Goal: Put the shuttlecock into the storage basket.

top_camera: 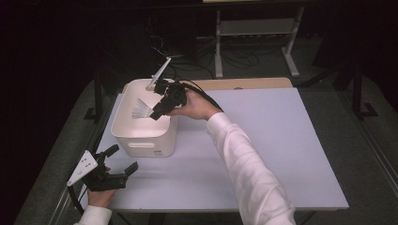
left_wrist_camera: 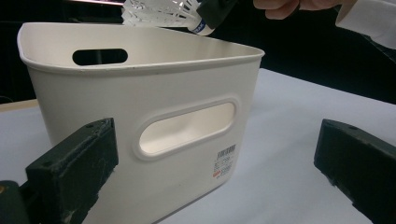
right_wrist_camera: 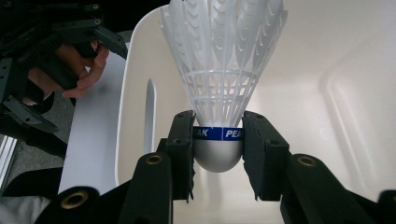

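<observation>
Nearest to me, at the front left corner of the table (top_camera: 281,154), the left gripper (top_camera: 123,161) rested low with its black jaws standing wide apart and nothing between them. A grey three-cornered plate sat on its top. Seen along those jaws, the white plastic bin (left_wrist_camera: 140,116) stood just beyond them, with an oval handle slot cut into its near wall. At the lower right of that wall was a small sticker with a barcode and a red mark; its print was too small to read.

Farther in, the person's white sleeve (top_camera: 239,159) reached across the pale tabletop to the right gripper (top_camera: 155,114), which hung over the open top of the bin. Its jaws were clamped on the cork base of a white shuttlecock (right_wrist_camera: 219,79), one pad on each side of the rounded cap. A blue band ran round that base, and in white letters I could read "PEAK" on the right and "AK" at the left, where the pad covered the start of the word. The feathered skirt pointed away from the gripper, out over the bin's hollow, above the rim and touching neither wall nor floor. From the left gripper view the shuttlecock showed just over the far rim.

Beyond the table lay dark floor, a tangle of cables (top_camera: 234,56) and the white legs of a stand (top_camera: 256,44).
</observation>
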{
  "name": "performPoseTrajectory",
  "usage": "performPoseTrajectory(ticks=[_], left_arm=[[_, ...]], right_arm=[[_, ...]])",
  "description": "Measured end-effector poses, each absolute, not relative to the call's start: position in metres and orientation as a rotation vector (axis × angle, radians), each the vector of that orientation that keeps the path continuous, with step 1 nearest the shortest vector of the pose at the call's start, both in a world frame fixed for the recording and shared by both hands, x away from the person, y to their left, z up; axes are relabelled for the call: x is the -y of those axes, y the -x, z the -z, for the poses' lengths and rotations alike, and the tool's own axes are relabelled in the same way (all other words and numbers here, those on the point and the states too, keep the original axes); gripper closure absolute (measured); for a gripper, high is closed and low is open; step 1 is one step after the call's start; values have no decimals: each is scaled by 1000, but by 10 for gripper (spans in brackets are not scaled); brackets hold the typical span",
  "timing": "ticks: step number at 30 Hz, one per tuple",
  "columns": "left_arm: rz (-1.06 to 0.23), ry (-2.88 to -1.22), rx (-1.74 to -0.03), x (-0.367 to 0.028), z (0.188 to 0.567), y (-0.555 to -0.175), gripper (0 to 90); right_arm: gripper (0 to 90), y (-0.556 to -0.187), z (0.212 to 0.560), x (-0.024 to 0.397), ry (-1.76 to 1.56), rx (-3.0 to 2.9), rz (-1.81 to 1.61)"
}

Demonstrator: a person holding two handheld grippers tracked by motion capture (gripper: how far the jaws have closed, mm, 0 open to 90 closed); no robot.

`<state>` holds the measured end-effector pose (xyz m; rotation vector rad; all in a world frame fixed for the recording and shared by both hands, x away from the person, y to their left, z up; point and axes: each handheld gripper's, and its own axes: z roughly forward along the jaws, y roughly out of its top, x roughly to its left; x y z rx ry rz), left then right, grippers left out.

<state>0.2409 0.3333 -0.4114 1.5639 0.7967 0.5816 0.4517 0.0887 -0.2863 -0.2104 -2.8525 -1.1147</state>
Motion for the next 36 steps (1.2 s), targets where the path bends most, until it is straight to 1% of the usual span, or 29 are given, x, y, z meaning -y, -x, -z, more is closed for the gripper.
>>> performPoseTrajectory(ticks=[3,5,8,9,10,14,16,17,19,20,36], left_arm=[[-580,-1564,-795,-333,411,-241,0],[-578,-1563,-795,-333,412,-241,0],[-578,-1563,-798,-334,411,-241,0],[-577,-1562,-799,-334,411,-241,0],[-577,-1560,-798,-334,411,-241,0],[-577,-1562,-798,-333,411,-241,0],[-577,-1562,-798,-333,411,-241,0],[-577,-1562,-798,-333,412,-241,0],[-578,-1562,-801,-333,412,-241,0],[-578,-1565,-803,-333,412,-241,0],[-574,-1566,-799,-332,413,-241,0]], right_arm=[[638,-453,289,-91,196,2846,1109],[613,-454,292,-92,212,2831,1104],[439,-454,293,-93,230,2831,1101],[361,-455,293,-93,249,2826,1108],[326,-455,293,-93,260,2822,1113],[131,-454,288,-88,298,2843,1165],[121,-455,287,-86,297,2846,1185],[97,-454,285,-84,304,2844,1200],[16,-454,283,-81,317,2844,1210],[0,-454,283,-79,316,2866,1213],[0,-451,281,-55,376,2869,1317]])
